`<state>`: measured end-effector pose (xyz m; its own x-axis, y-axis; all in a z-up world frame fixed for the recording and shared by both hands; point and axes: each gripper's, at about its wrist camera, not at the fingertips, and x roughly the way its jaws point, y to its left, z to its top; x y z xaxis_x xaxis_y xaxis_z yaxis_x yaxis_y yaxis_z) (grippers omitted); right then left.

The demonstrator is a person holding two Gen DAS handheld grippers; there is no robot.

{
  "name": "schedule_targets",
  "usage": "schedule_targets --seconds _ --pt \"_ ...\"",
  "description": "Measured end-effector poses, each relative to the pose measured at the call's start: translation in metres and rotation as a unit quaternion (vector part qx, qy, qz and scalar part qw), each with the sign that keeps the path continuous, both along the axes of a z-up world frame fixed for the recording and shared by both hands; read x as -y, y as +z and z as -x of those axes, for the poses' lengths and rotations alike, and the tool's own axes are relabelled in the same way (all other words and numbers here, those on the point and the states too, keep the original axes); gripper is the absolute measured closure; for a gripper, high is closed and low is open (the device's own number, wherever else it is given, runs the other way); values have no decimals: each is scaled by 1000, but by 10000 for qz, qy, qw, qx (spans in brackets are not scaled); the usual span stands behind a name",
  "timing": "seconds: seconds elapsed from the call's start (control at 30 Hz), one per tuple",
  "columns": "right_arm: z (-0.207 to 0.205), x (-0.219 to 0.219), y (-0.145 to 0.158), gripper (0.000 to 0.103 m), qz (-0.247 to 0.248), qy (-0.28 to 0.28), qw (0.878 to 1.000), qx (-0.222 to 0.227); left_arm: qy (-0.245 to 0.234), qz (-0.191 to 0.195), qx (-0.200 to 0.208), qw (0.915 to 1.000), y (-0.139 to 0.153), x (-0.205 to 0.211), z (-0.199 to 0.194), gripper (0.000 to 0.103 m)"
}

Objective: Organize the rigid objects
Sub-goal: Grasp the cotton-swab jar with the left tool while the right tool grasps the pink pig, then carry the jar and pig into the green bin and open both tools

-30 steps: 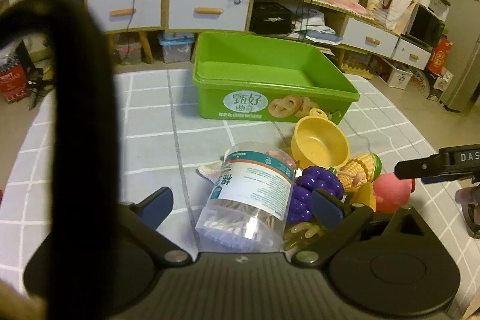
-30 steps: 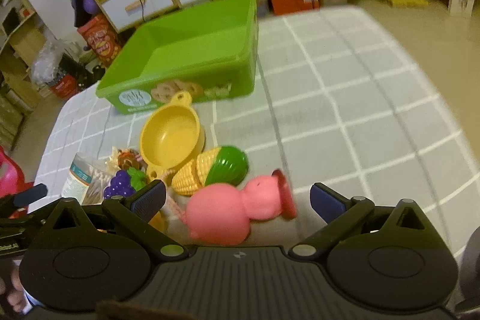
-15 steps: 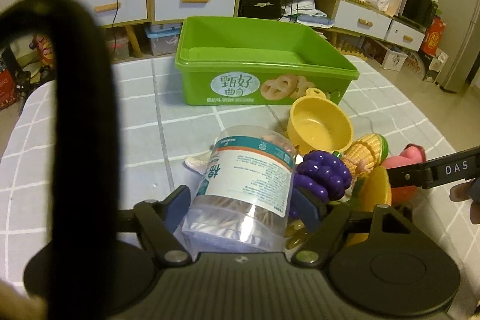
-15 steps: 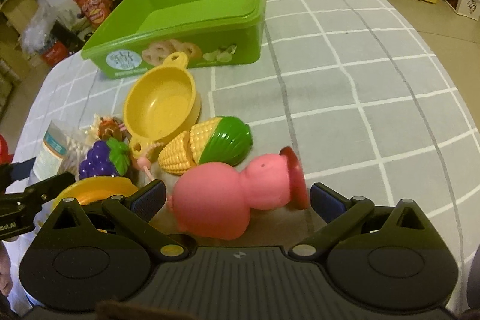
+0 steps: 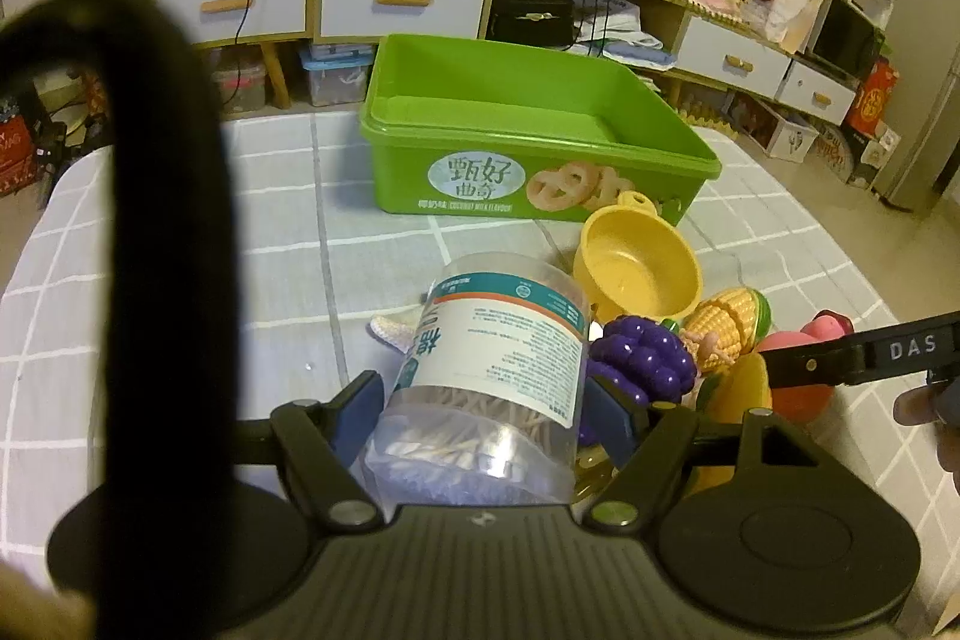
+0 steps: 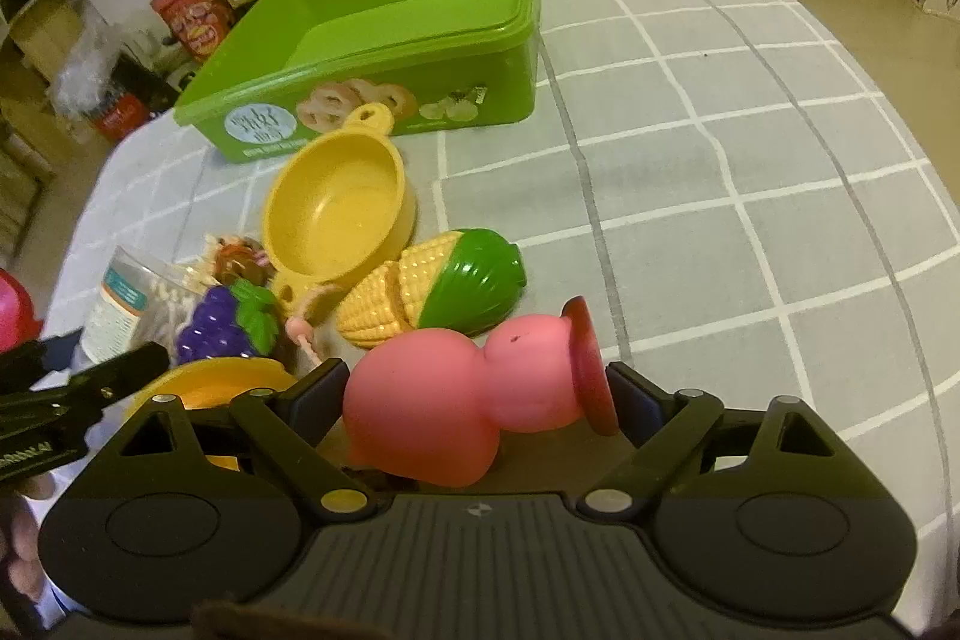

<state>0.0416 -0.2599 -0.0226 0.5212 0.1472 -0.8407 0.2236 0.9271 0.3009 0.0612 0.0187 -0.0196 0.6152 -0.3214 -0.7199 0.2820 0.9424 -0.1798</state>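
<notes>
My left gripper [image 5: 486, 409] is shut on a clear jar of cotton swabs [image 5: 504, 334], with both blue pads against its sides. Beside the jar lie purple toy grapes [image 5: 642, 358], toy corn [image 5: 729, 322], a yellow bowl [image 5: 636, 268] and a yellow plate [image 5: 738, 394]. My right gripper [image 6: 474, 388] straddles a pink toy with a red base [image 6: 432, 418]. Its jaws are closing, the pads close beside the toy but not pressing it. The green bin [image 6: 384, 100] stands open behind the pile.
The grey checked tablecloth [image 6: 750, 196] stretches to the right of the toys. A black strap [image 5: 162, 220] blocks the left of the left wrist view. Cabinets with drawers [image 5: 372, 4] stand beyond the table. Fingers of a hand [image 5: 918, 406] show at the right edge.
My left jaws have closed onto the jar. My right gripper has come forward around the pink toy, and its jaws have narrowed.
</notes>
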Motion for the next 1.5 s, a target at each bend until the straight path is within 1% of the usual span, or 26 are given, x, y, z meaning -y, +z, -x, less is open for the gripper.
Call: schedule_targets --seconds 0.23,0.37,0.47,0.63,0.77,0.93,1.1,1.23,1.33,1.5 --pt "4 7 22 13 -208 -123 9993 287 120 264 68 9996 14 -7 -1 50" --pt "3 19 31 13 -527 -317 9975 349 227 403 -42 9989 18 -8 -10 50" --pt "-3 29 38 13 -859 -505 9943 389 258 501 -51 9984 25 -6 -20 50" --pt "-23 36 57 13 -734 -631 9932 654 412 811 69 9958 45 -3 -48 50" --pt "-49 41 61 13 -777 -686 9910 844 385 1006 227 9939 56 6 -72 50" --pt "-86 49 57 13 -773 -797 9885 1026 309 759 460 9956 58 27 -110 50" --pt "-115 52 49 13 -860 -769 9865 1166 295 537 561 9965 43 41 -146 50" --pt "-129 48 42 12 -639 -689 9887 1168 251 328 787 9960 32 47 -160 52" --pt "-135 44 39 12 -462 -625 9899 1182 264 258 786 9962 27 51 -170 52" --pt "-139 42 34 12 -350 -582 9910 1154 230 98 841 9961 21 56 -177 52"
